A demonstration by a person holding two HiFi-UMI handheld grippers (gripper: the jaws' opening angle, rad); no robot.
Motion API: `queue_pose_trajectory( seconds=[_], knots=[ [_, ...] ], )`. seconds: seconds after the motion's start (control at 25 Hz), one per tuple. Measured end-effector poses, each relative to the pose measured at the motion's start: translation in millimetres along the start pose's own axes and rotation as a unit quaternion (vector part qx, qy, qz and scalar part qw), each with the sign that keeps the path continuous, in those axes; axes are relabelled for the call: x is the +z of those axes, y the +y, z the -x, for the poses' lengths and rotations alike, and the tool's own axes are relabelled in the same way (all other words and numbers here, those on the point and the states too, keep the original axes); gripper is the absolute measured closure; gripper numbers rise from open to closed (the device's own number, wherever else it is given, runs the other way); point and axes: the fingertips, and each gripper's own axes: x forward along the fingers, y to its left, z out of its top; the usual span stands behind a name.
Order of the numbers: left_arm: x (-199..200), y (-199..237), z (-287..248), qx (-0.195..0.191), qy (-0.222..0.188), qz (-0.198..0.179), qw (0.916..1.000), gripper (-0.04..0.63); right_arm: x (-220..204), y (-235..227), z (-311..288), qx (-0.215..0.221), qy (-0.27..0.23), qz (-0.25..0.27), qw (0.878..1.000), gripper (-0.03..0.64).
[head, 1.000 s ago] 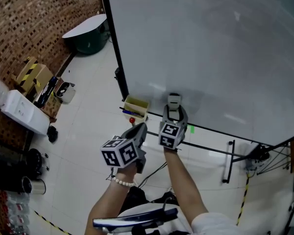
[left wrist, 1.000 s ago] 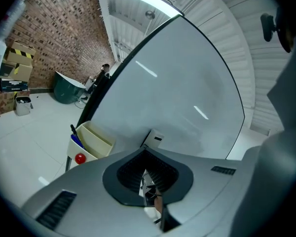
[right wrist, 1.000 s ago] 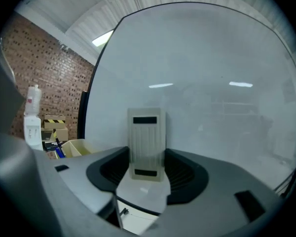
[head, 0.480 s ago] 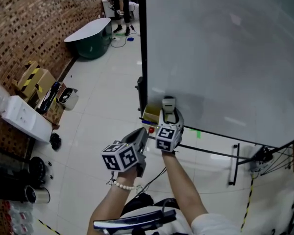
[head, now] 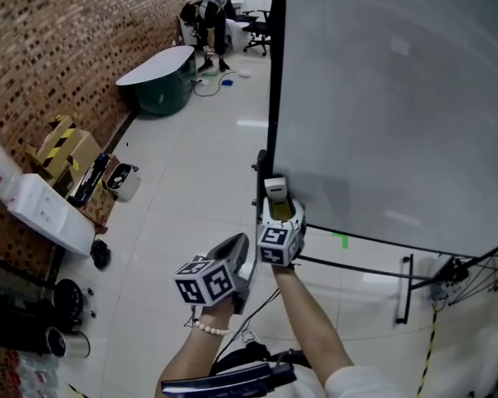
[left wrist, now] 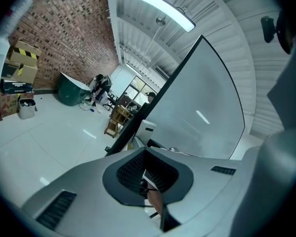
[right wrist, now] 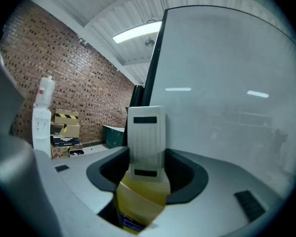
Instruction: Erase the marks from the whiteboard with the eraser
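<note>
Left gripper [head: 235, 254]: nearest the person, held low beside and behind the right one, well short of the board. Its jaws are together with nothing between them.
Right gripper [head: 277, 212]: clamped on the yellow lower body of the eraser [head: 274, 191], whose pale ribbed head stands out ahead of the jaws.
Eraser position: just ahead of the right gripper, its head at the whiteboard [head: 382, 98], low on the surface and right by the black frame edge [head: 275, 73].
Change: a second ago the eraser was well inside the board along the bottom. It has since travelled sideways, to the right gripper's left, and now sits at the frame.
Meaning for the task: this bottom stroke looks to have run out of board. The surface ahead of the gripper shows only glare streaks and faint haze, with no clear marks, so the wiping is probably near its end.
Beyond the left gripper: white floor [head: 183, 172], then cardboard boxes [head: 62, 143] and a green tub [head: 162, 85] by the brick wall [head: 58, 48].
</note>
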Motion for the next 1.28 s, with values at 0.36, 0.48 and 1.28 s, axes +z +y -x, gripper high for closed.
queue_pose_trajectory(
  seconds=[0.36,0.48,1.28],
  knots=[
    [-18,-3,-17,-0.028,0.024,0.006,0.9993,0.607,-26,-79,54,-0.073,-0.005,-0.081,0.994,0.360],
    [-31,-14,-34,-0.044,0.041,0.004,0.9982,0.607,-49,-113,65,-0.098,0.000,-0.100,0.990,0.362],
    [-70,-3,-57,-0.035,0.086,0.006,0.9957,0.607,-123,-103,17,-0.046,0.058,-0.061,0.995,0.365]
  ],
)
